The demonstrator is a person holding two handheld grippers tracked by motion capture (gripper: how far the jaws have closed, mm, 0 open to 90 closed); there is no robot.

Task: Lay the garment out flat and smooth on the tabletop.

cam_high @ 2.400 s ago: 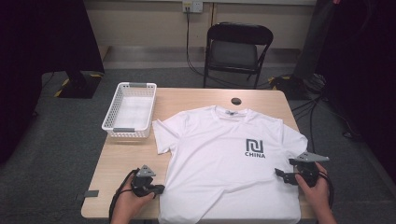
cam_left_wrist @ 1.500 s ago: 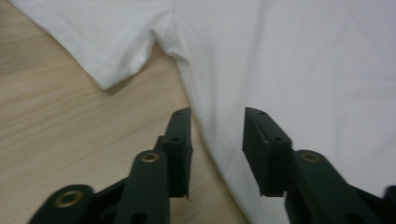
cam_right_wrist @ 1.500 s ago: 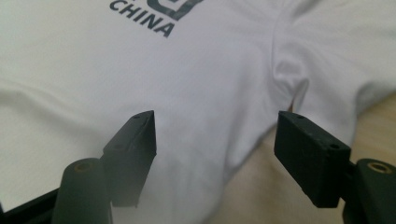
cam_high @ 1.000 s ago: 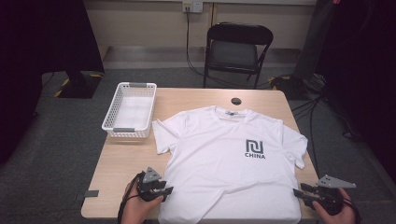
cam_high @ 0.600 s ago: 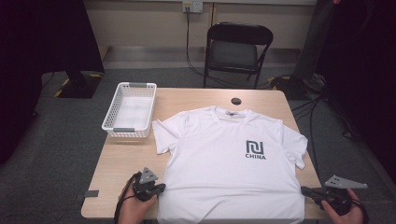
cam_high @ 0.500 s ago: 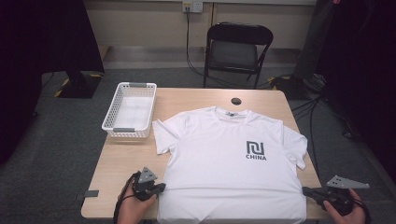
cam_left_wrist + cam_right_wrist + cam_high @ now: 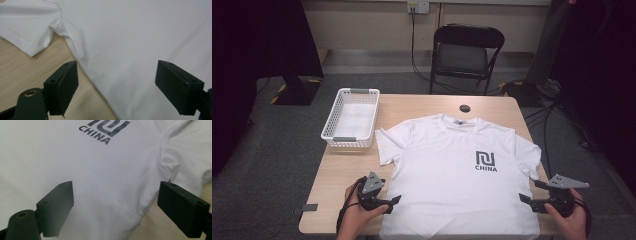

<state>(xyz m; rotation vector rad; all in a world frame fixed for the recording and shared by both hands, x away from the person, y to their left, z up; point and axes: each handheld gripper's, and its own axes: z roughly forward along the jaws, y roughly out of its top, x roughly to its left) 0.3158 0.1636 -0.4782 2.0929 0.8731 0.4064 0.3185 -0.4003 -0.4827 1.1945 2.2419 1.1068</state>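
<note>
The white T-shirt [image 7: 457,175] is laid flat on the desk [image 7: 412,107], collar toward 12 o'clock, long axis 12-to-6. Both tools, left [image 7: 393,201] and right [image 7: 526,199], have just been opened; nothing is clamped.

T-shirt [image 7: 457,175] hem cut off at bottom edge, small dark object [image 7: 465,108] by collar — too small to identify

White T-shirt [image 7: 457,170] with dark "CHINA" logo; flat, face up, sleeves spread; on the table
</note>
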